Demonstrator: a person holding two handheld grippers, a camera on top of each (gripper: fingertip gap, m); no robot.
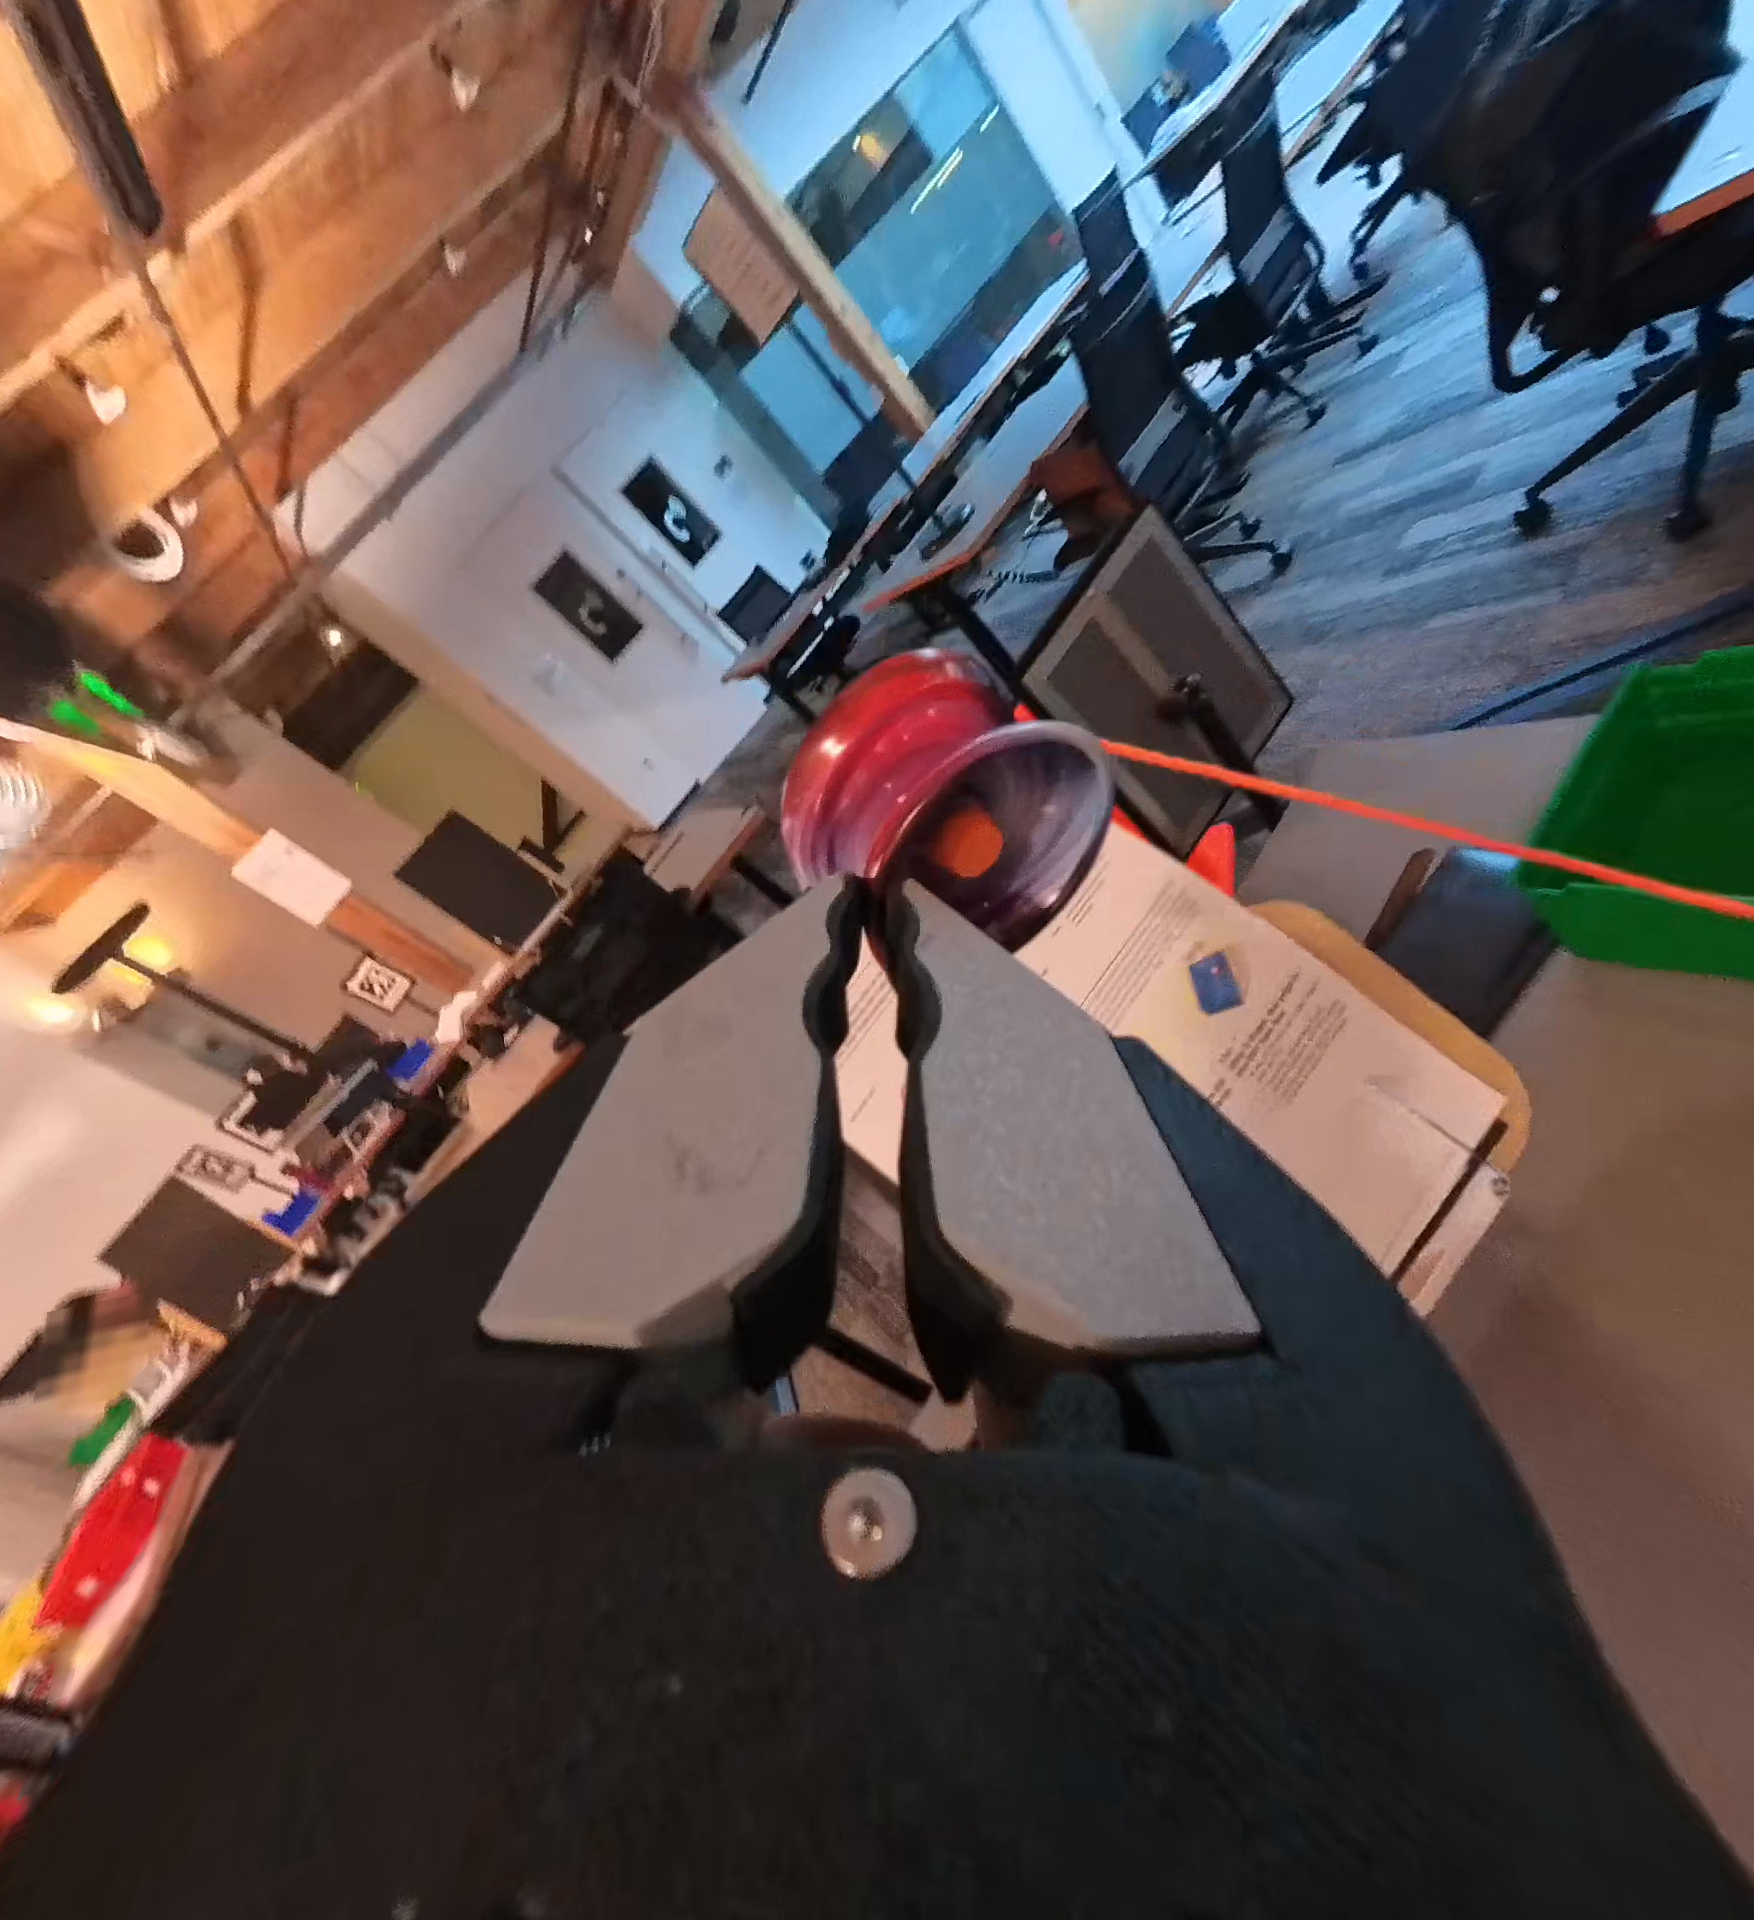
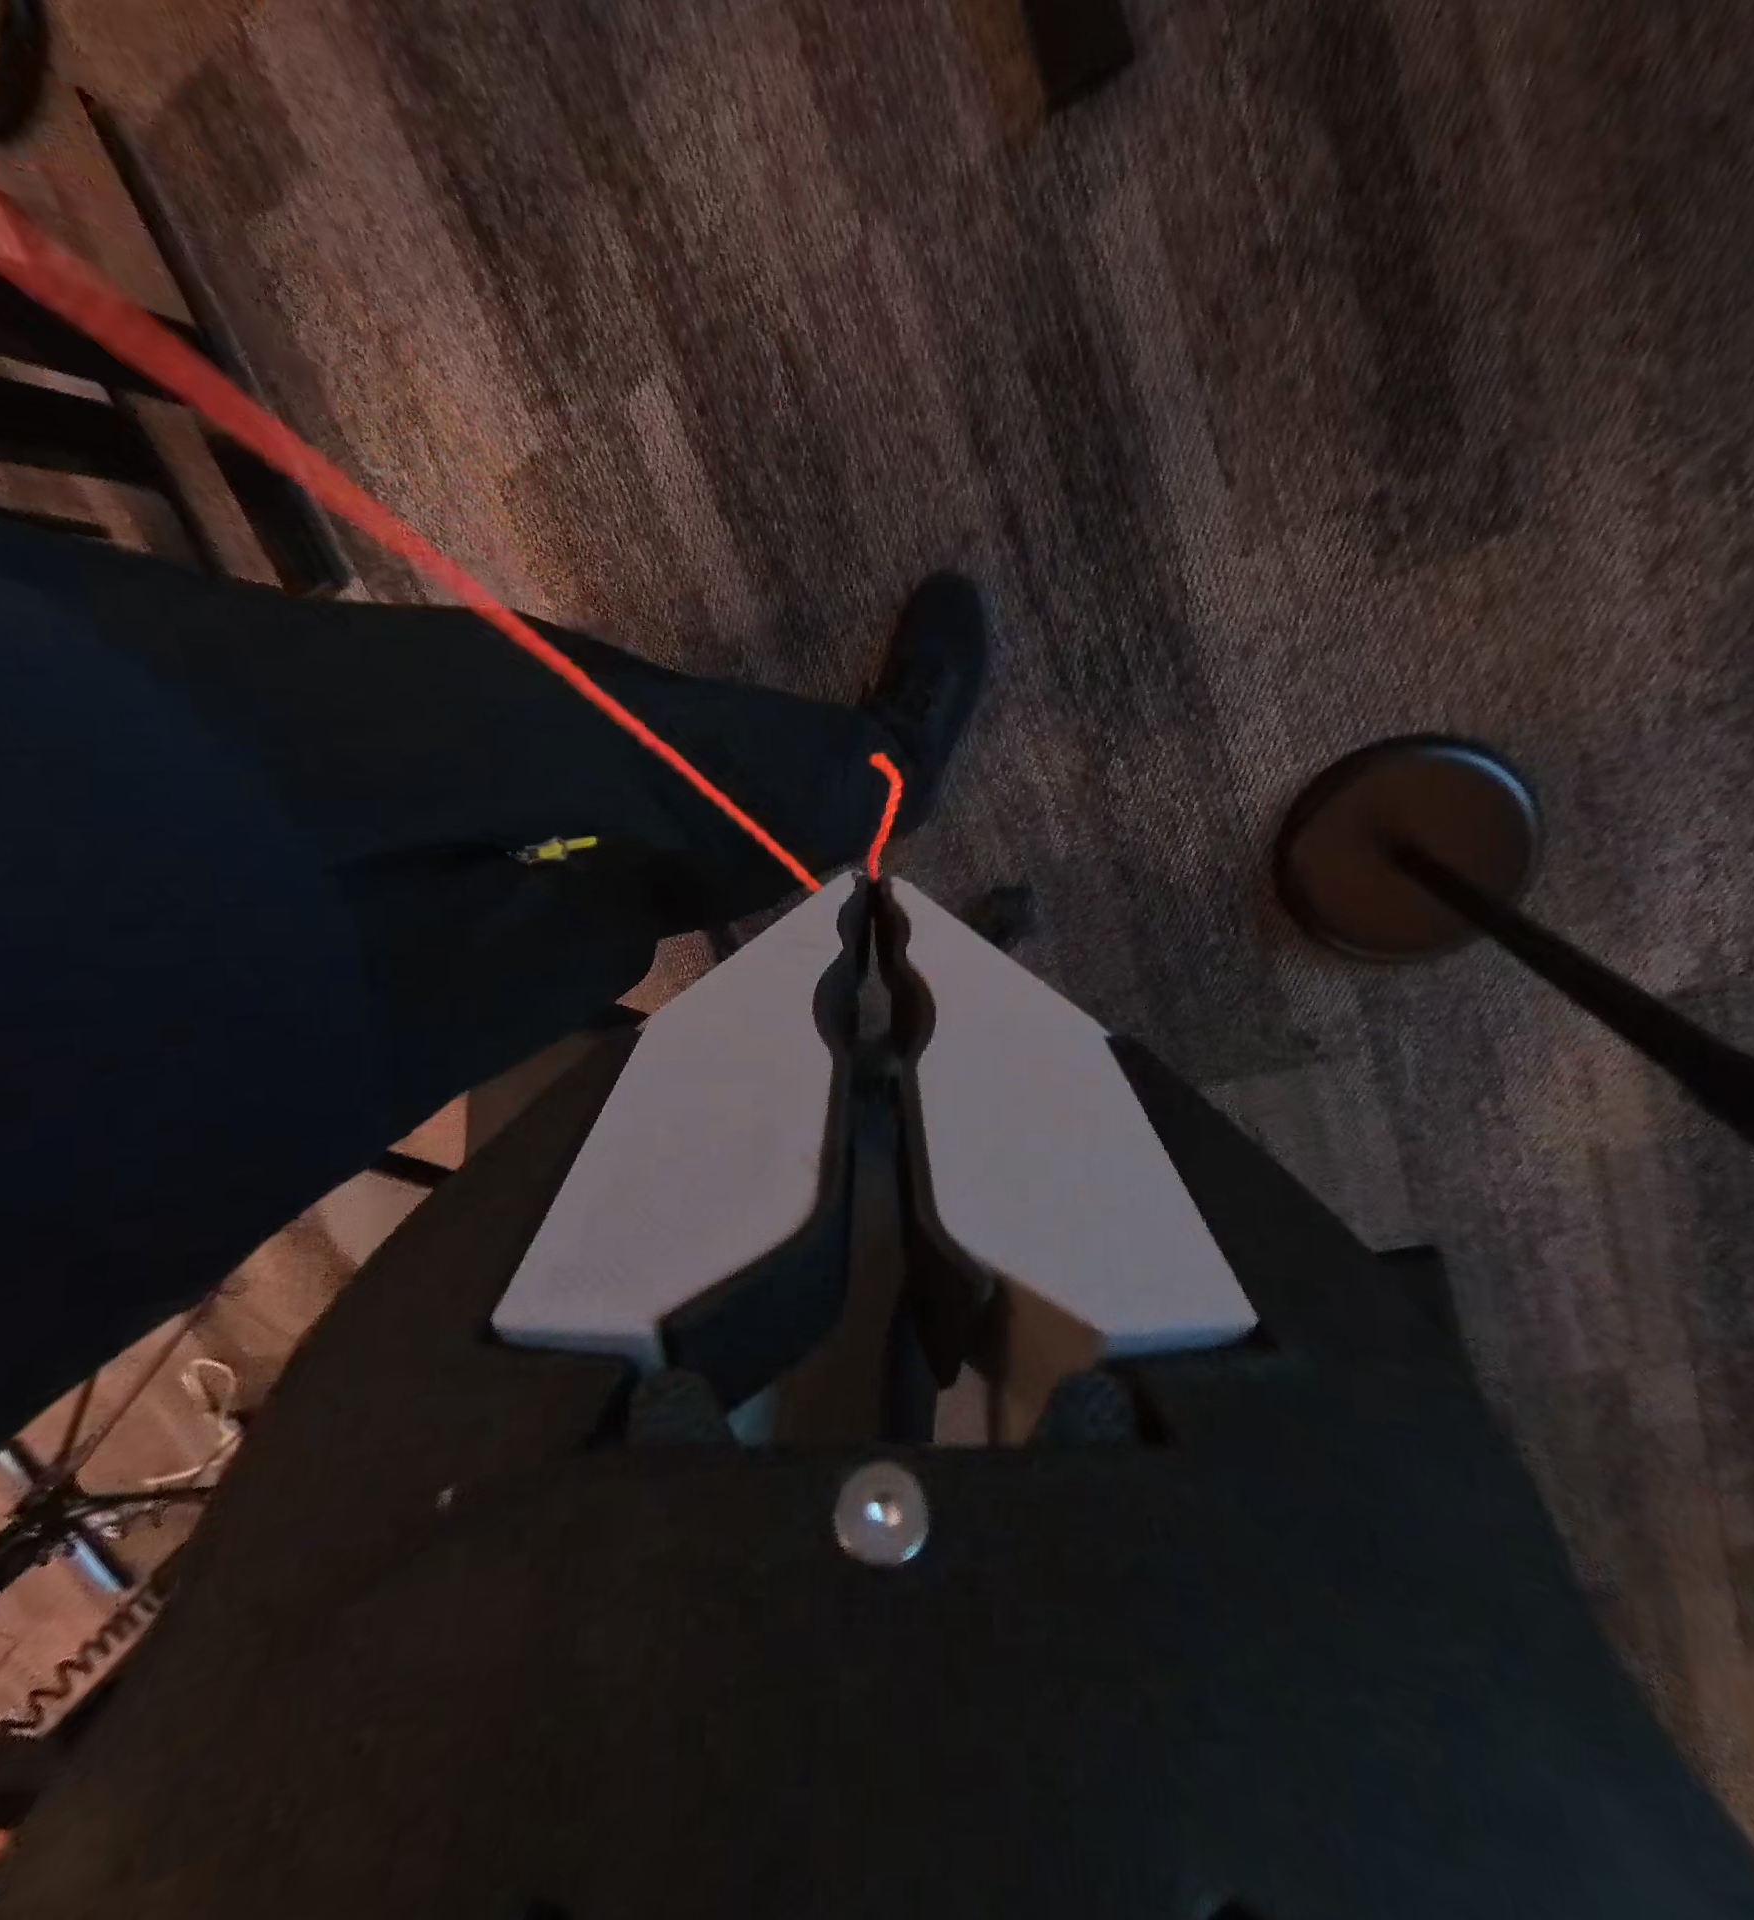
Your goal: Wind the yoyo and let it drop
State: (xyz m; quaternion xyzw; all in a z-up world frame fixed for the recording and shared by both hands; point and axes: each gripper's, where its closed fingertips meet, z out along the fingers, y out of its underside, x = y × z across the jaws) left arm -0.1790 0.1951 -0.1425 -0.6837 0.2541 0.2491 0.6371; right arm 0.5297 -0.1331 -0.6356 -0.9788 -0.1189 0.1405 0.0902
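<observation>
Left hand-held gripper [image 1: 875,902] pinches red-purple yoyo [image 1: 940,795] — orange string [image 1: 1455,840] taut rightward.

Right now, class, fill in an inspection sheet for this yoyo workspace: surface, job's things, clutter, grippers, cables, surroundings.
Surface: grey tabletop, bearing a printed sheet on a wooden board.
Job's things: red-and-purple yoyo held up in the air; orange string runs taut from it.
Clutter: green plastic bin on the table.
Grippers: left gripper shut on the yoyo's rim; right gripper shut on the string's end, a short tail sticking out past the tips.
Cables: nothing seen on the table.
Surroundings: office desks, black chair, carpet, round stand base, a person's leg.
</observation>
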